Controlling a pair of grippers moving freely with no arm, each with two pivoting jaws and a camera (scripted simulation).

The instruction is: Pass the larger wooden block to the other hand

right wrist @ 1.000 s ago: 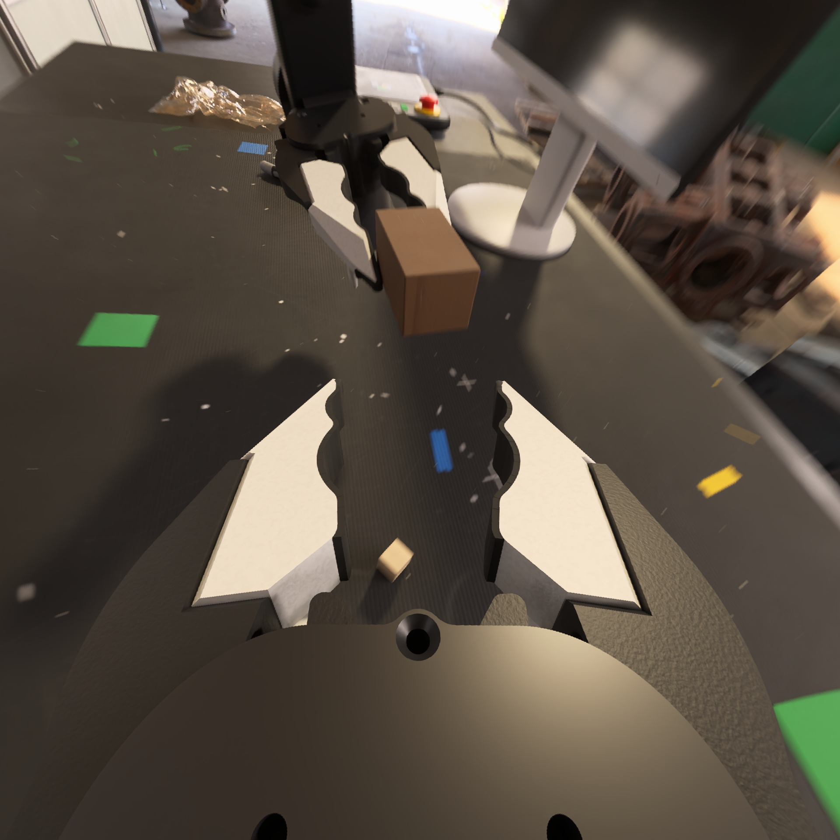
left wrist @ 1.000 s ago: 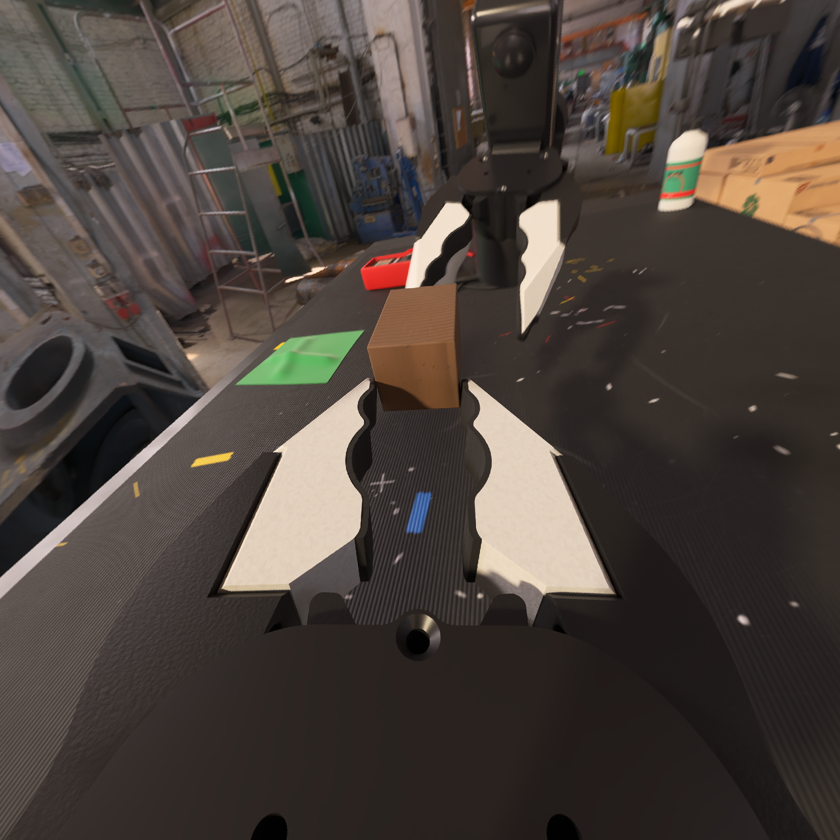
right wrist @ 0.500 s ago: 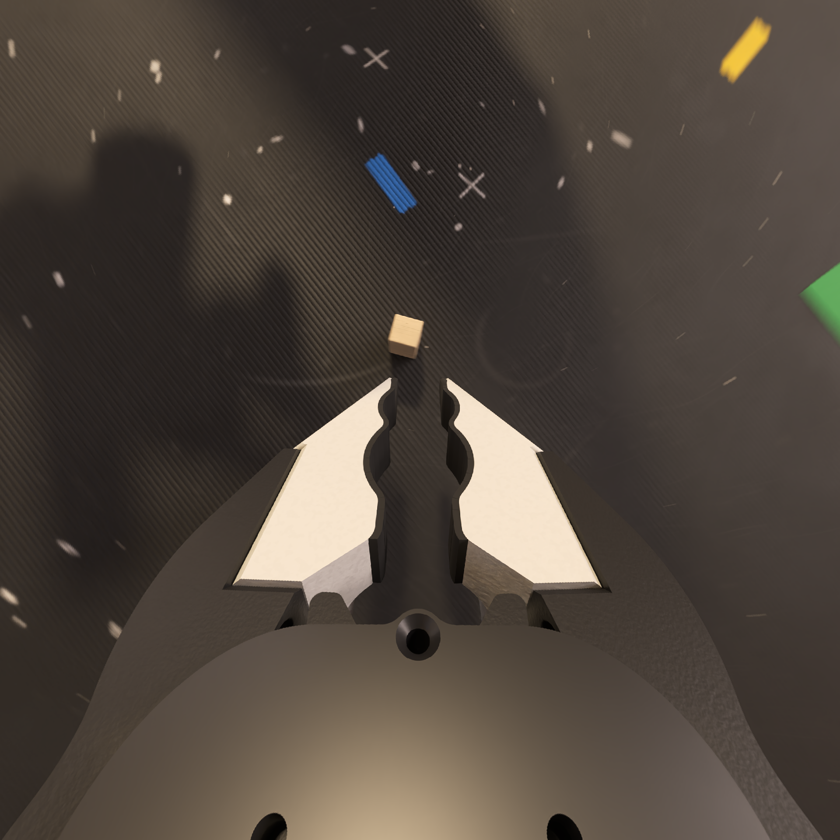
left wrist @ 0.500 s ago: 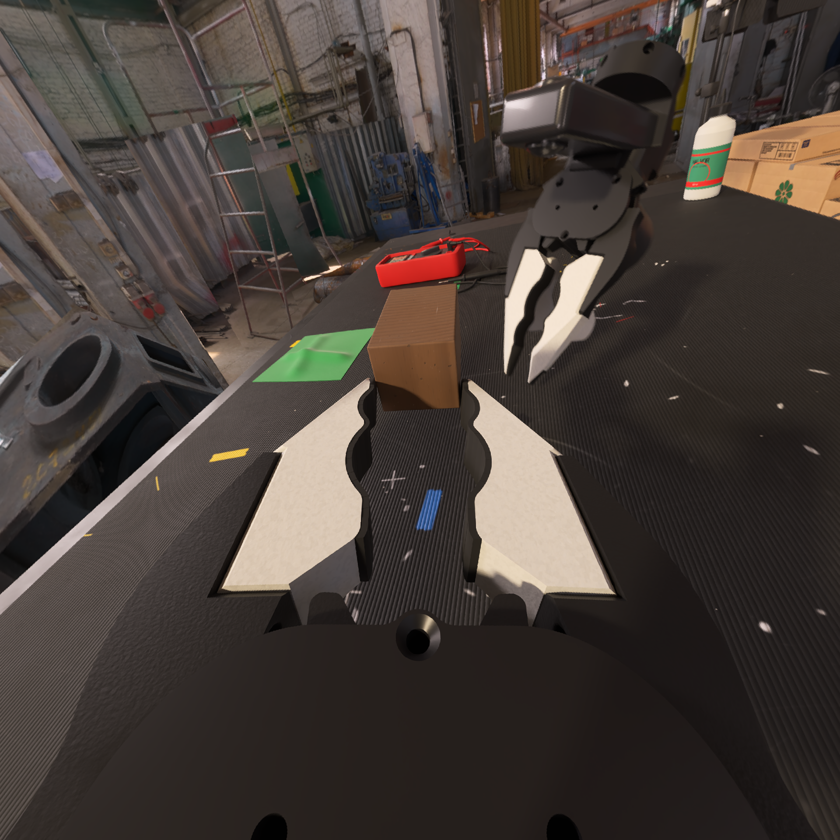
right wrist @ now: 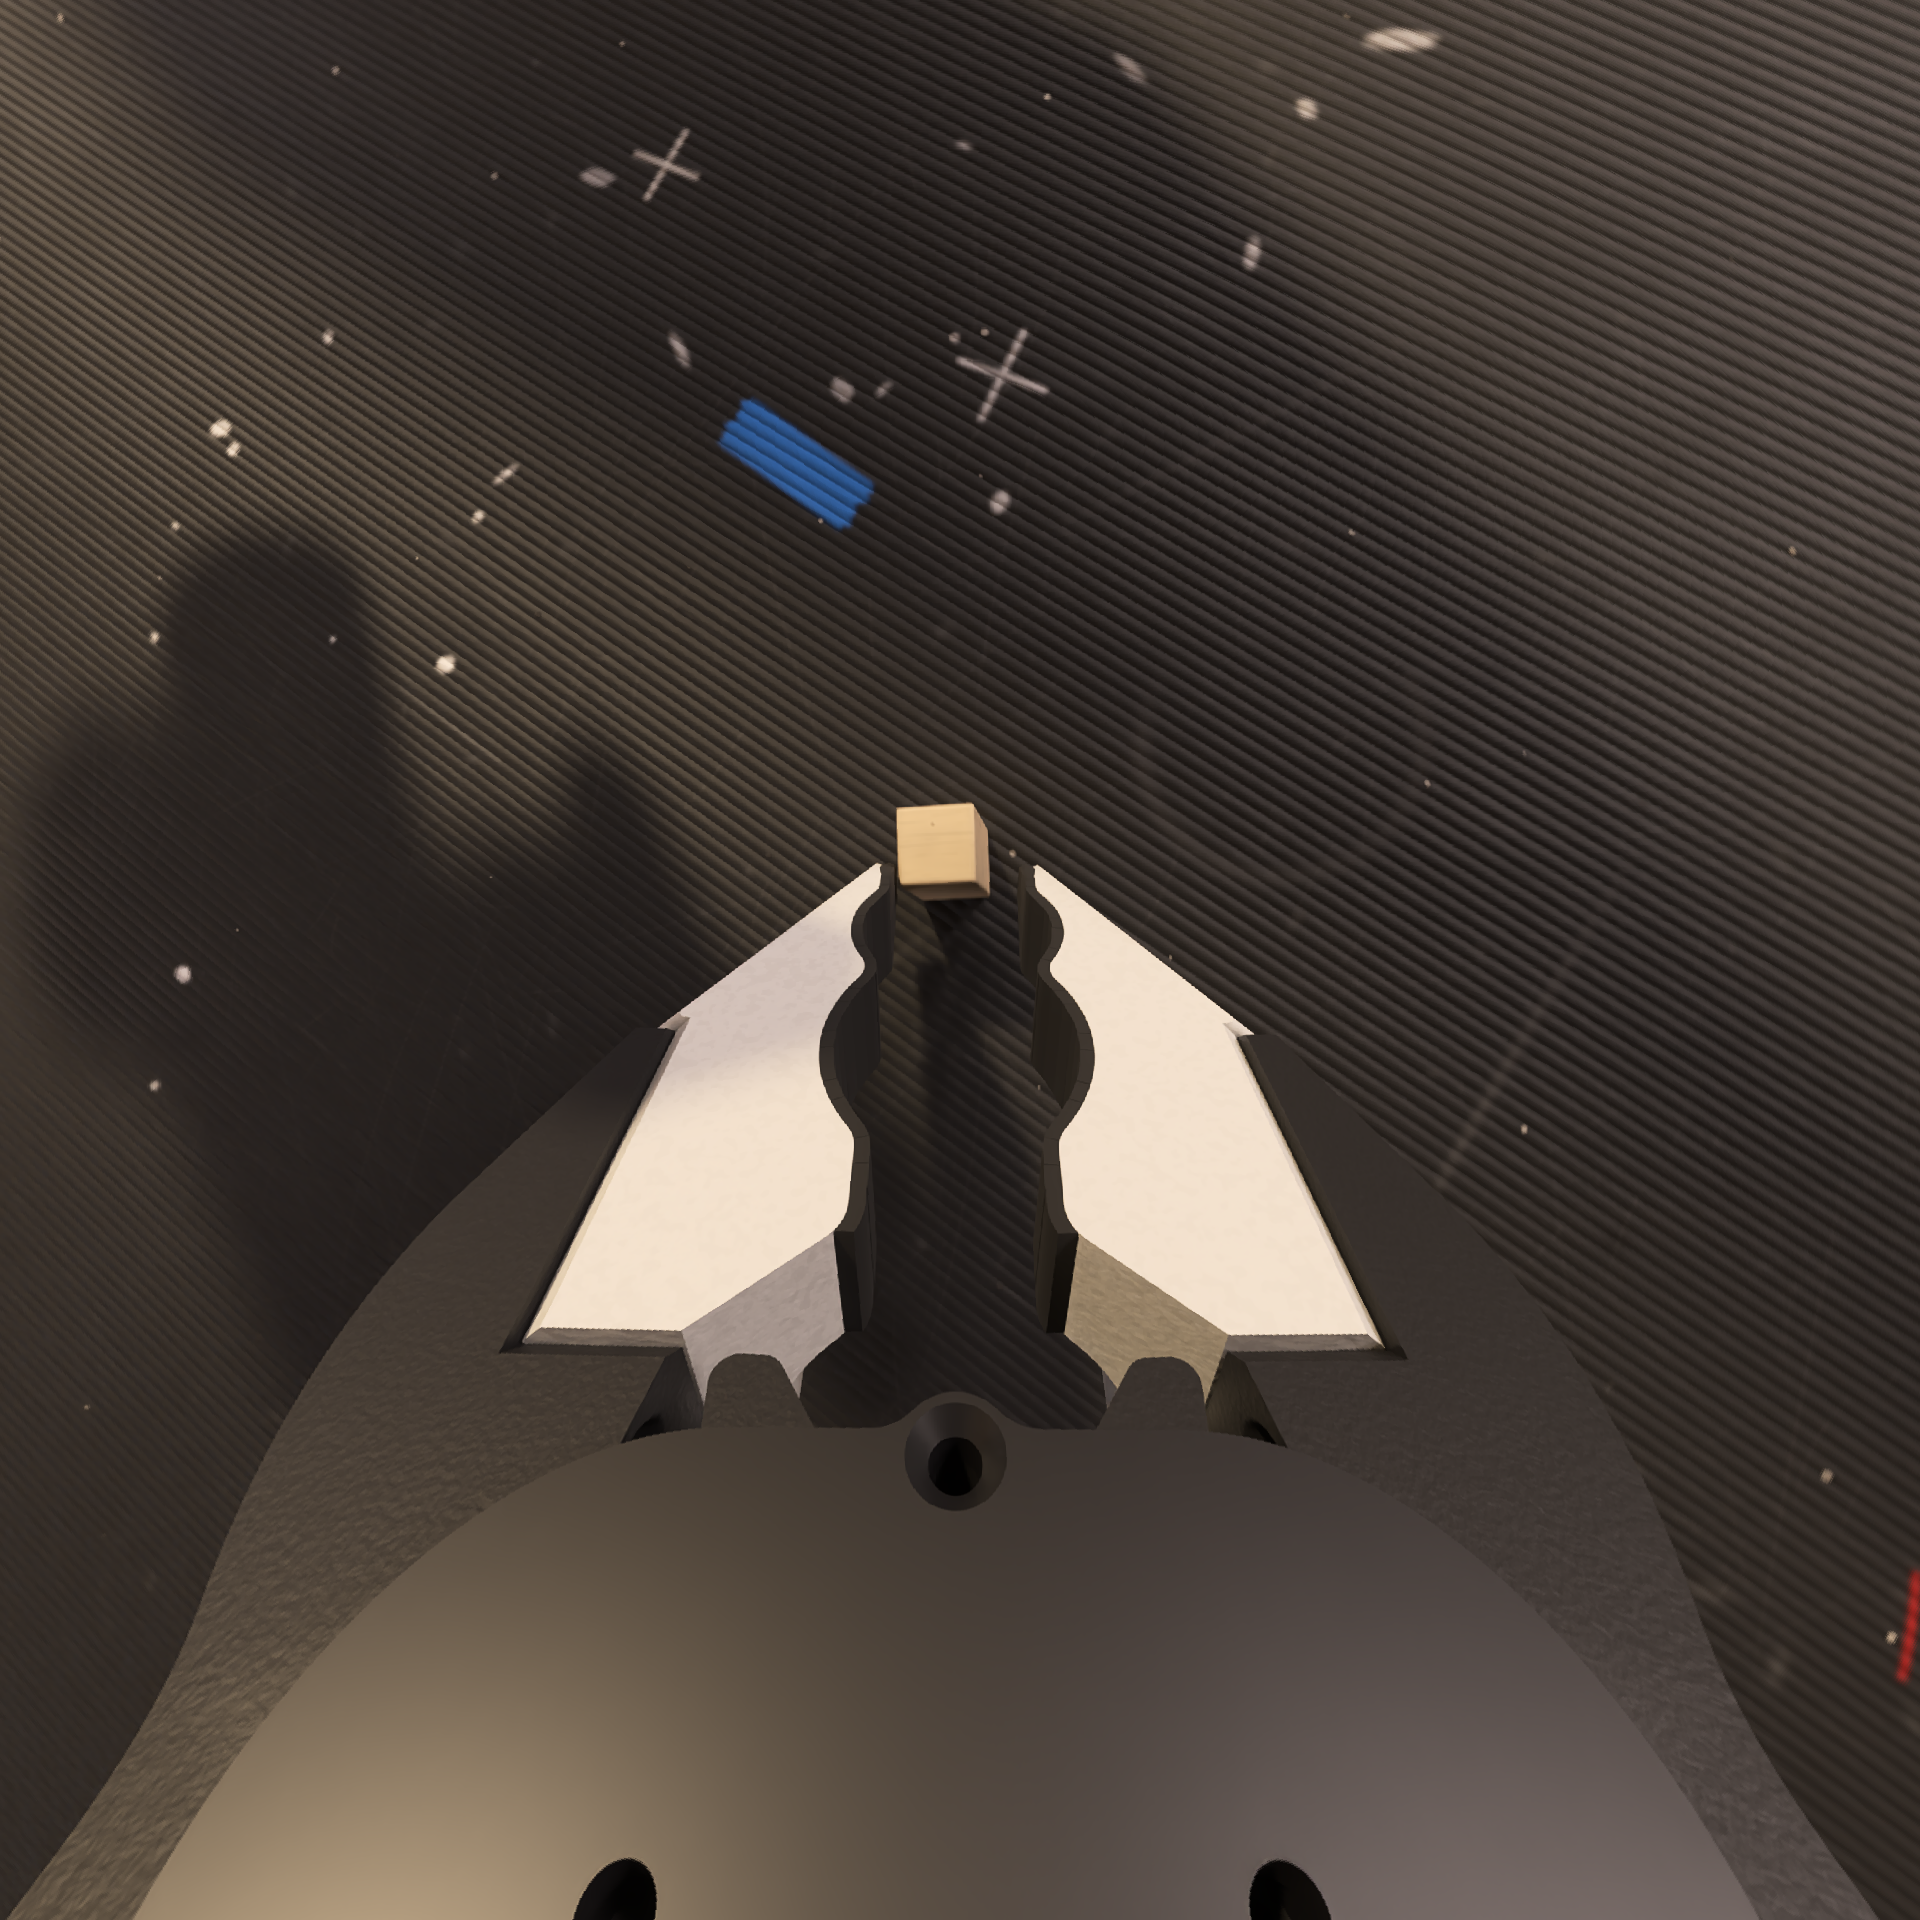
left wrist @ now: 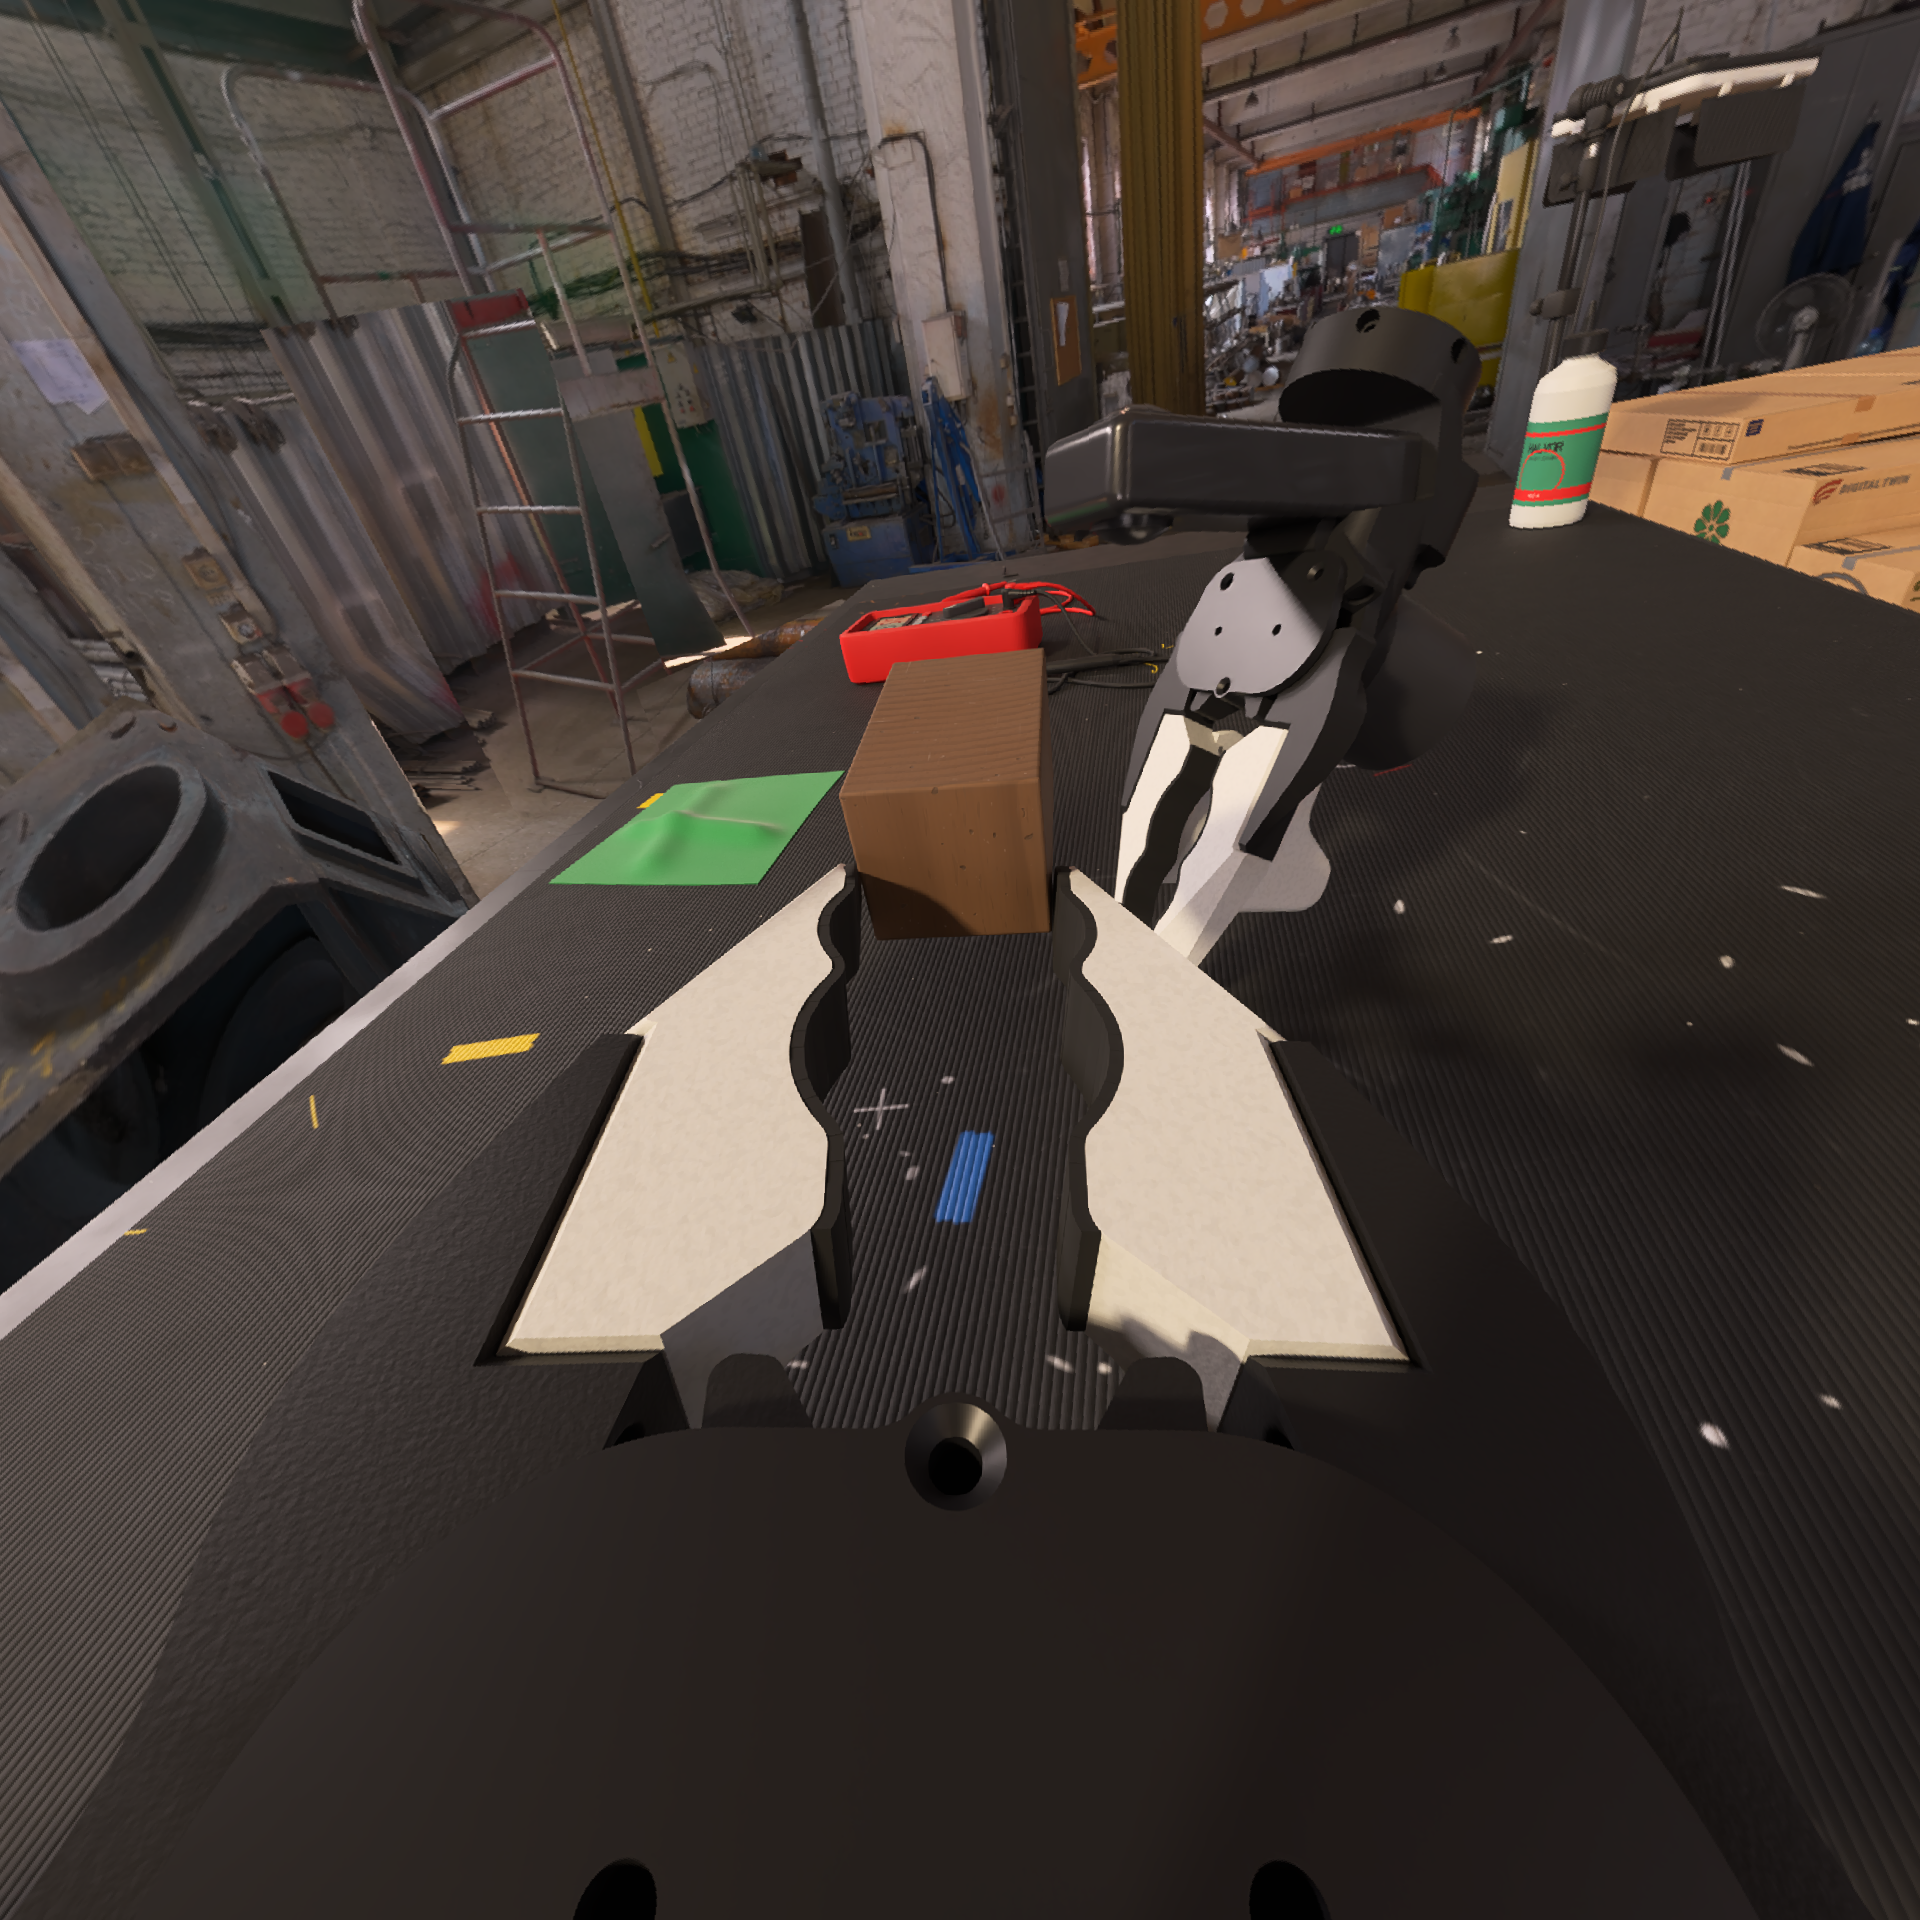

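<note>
My left gripper (left wrist: pixel 956 894) is shut on the larger brown wooden block (left wrist: pixel 951 790) and holds it above the black table (left wrist: pixel 1558 1091). My right gripper (right wrist: pixel 958 873) points straight down at the table (right wrist: pixel 1455 623), jaws narrowly apart. A small tan wooden cube (right wrist: pixel 940 850) lies on the table at its fingertips, nearer the left finger, with a gap on the right side. In the left wrist view the right gripper (left wrist: pixel 1184 914) stands tips-down just right of the brown block, apart from it.
A green patch (left wrist: pixel 707 831), a red multimeter (left wrist: pixel 935 634) with leads, a white bottle (left wrist: pixel 1558 447) and cardboard boxes (left wrist: pixel 1787 468) are on the table. The table's left edge (left wrist: pixel 260 1101) drops to the floor. A blue tape strip (right wrist: pixel 795 462) lies beyond the cube.
My right gripper turned away from the brown block, tipped down toward the table, narrowed its jaws and came low over the small cube. My left gripper kept its hold on the brown block.
</note>
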